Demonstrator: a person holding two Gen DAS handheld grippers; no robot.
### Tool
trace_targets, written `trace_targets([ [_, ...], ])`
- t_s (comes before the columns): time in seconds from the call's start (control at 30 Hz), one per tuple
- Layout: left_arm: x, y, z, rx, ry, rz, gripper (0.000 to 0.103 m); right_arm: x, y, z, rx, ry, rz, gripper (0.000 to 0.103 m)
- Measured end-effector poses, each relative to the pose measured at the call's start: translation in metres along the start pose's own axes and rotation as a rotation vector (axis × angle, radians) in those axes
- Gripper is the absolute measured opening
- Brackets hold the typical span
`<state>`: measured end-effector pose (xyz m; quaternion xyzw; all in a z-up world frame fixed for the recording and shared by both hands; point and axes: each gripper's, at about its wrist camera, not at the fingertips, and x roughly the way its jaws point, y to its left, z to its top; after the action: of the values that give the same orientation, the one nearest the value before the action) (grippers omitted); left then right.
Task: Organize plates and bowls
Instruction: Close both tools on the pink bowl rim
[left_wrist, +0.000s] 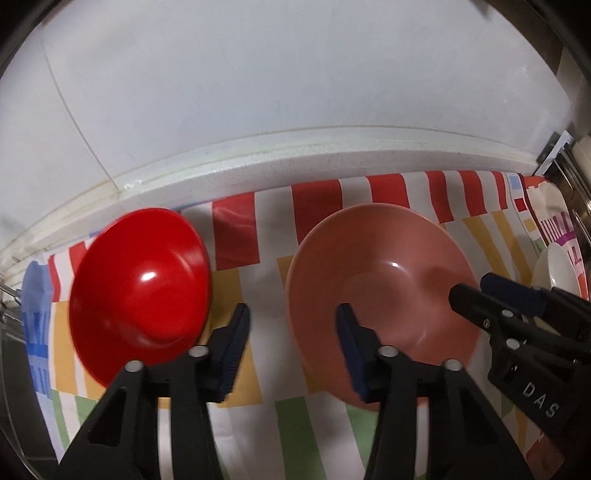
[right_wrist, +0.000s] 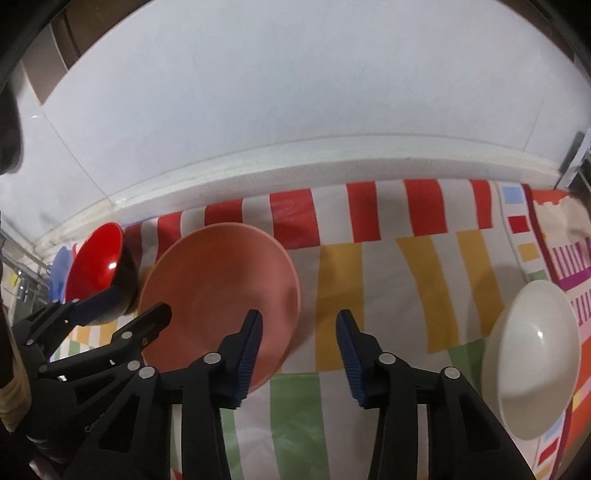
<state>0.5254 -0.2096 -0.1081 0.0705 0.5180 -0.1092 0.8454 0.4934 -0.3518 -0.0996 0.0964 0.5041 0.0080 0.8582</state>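
Note:
A pink plate (left_wrist: 380, 291) (right_wrist: 221, 295) lies on a striped cloth (left_wrist: 258, 236) (right_wrist: 369, 266). To its left stands a red bowl (left_wrist: 140, 295) (right_wrist: 96, 266), black on the outside. A white bowl (right_wrist: 532, 358) (left_wrist: 554, 273) sits to the right. My left gripper (left_wrist: 293, 328) (right_wrist: 125, 312) straddles the plate's left rim, one finger over the dish and one outside. The right gripper (right_wrist: 299, 328) (left_wrist: 480, 291) straddles the right rim the same way. On both grippers the pads stand apart from the rim, so both are open.
A white wall with a raised ledge (left_wrist: 258, 158) runs behind the cloth. A metal rack (left_wrist: 569, 177) shows at the far right edge. Something blue (right_wrist: 61, 266) lies past the red bowl on the left. Bare cloth separates the plate from the white bowl.

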Motion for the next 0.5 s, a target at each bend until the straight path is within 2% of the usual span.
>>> trace_targets([
  [0.17,0.014,-0.002,0.002,-0.001,0.043,-0.019,0.018,0.013,-0.001,0.0,0.005,0.038,0.009,0.031],
  [0.23,0.017,-0.003,0.001,0.0,0.047,-0.02,0.014,0.018,-0.002,0.0,0.011,0.05,0.011,0.026],
  [0.37,0.016,-0.006,0.001,0.006,0.04,-0.015,0.013,0.023,-0.003,-0.001,0.023,0.072,0.024,0.015],
  [0.5,0.014,-0.008,-0.001,0.003,0.046,-0.014,0.013,0.024,-0.001,-0.002,0.019,0.077,0.008,0.013],
])
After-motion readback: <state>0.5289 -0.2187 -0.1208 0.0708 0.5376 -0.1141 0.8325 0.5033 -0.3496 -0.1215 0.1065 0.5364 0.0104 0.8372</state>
